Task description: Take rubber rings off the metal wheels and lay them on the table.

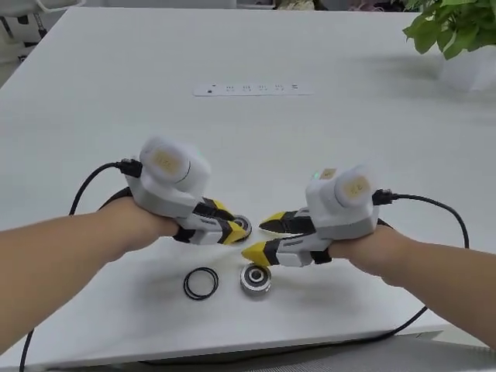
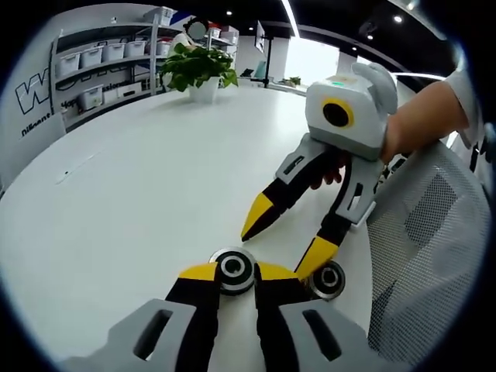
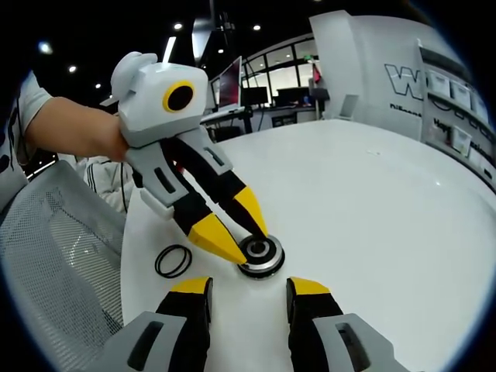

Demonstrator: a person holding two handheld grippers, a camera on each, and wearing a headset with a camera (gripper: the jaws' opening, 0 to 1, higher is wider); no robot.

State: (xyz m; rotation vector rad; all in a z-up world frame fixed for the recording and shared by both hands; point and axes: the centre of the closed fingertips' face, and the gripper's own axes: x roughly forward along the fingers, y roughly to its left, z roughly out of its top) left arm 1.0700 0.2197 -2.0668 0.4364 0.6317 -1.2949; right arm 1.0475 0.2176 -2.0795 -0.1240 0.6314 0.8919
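Rubber-rimmed metal wheel (image 2: 234, 269) sits pinched between the shut fingers of the left gripper (image 1: 235, 231); the right gripper (image 1: 256, 239) faces it, fingers spread wide and empty. A sideways tug could twist the wheel out, onto the tabletop (image 1: 349, 116).

A large dark letter W is showing on the white wall (image 2: 35, 116) beside the shelves, with a smaller line under it too blurred to read. A cropped W is also showing on a white panel (image 3: 372, 70), with illegible small print beneath.
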